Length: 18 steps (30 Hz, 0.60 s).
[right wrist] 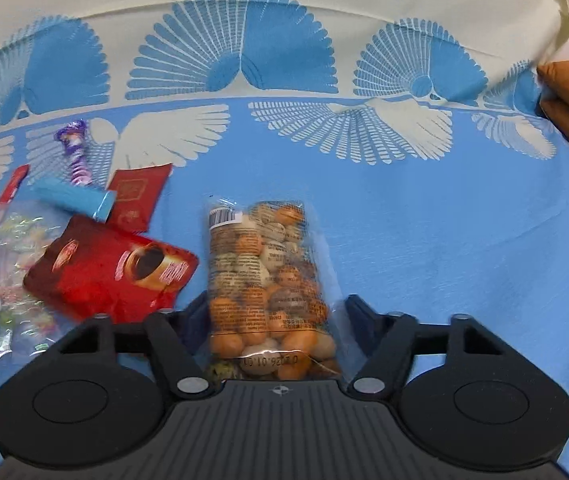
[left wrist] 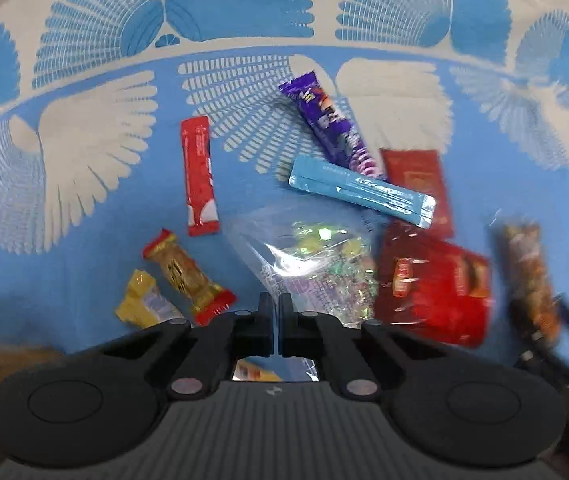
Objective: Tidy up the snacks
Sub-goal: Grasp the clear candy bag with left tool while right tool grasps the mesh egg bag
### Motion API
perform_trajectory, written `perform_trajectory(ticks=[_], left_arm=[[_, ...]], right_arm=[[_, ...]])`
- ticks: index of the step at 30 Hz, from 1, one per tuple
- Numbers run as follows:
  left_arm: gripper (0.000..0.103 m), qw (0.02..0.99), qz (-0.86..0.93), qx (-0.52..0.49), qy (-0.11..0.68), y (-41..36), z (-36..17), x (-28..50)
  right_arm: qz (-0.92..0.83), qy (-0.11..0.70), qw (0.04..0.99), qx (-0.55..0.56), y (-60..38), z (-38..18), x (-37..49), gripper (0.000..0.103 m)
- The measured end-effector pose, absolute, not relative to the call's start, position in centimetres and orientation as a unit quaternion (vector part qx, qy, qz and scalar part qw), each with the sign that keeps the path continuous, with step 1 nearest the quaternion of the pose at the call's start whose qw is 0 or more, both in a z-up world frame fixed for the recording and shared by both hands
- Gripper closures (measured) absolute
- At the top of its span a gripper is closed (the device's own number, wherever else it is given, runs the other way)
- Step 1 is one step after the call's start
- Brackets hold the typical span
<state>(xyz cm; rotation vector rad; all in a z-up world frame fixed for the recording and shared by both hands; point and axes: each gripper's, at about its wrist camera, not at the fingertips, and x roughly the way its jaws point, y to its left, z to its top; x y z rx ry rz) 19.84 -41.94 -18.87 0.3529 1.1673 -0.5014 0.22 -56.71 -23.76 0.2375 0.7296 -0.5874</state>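
Clear bag of coated nuts (right wrist: 270, 280) lying flat on blue cloth, beside red coffee pouch (right wrist: 112, 272), light-blue stick pack (left wrist: 360, 190), purple bar (left wrist: 326, 120), clear candy bag (left wrist: 316, 264)

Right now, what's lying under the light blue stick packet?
The light blue stick packet overlaps the purple candy bar at one end and the flat red sachet at the other. Their covered parts are hidden.

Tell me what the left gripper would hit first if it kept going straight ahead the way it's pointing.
Probably the clear bag of candies, lying directly beyond the left gripper; its shut jaws already overlap the bag's near edge, though depth is unclear.
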Motion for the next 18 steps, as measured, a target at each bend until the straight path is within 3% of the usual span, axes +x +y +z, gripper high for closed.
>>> perform_trajectory(ticks=[3, 12, 18], left_arm=[[0.103, 0.795, -0.26, 0.141, 0.53, -41.1, -17.4, 19.0], [0.103, 0.789, -0.344, 0.105, 0.499, -38.7, -11.2, 14.5], [0.103, 0.77, -0.349, 0.157, 0.51, -38.9, -13.6, 12.9]], right_arm=[[-0.29, 0.346, 0.883, 0.128, -55.9, -23.2, -1.5, 0.045], [-0.305, 0.332, 0.869, 0.206, -53.9, -20.7, -6.9, 0.046], [-0.305, 0.329, 0.868, 0.214, -52.0, -19.9, -9.0, 0.046]])
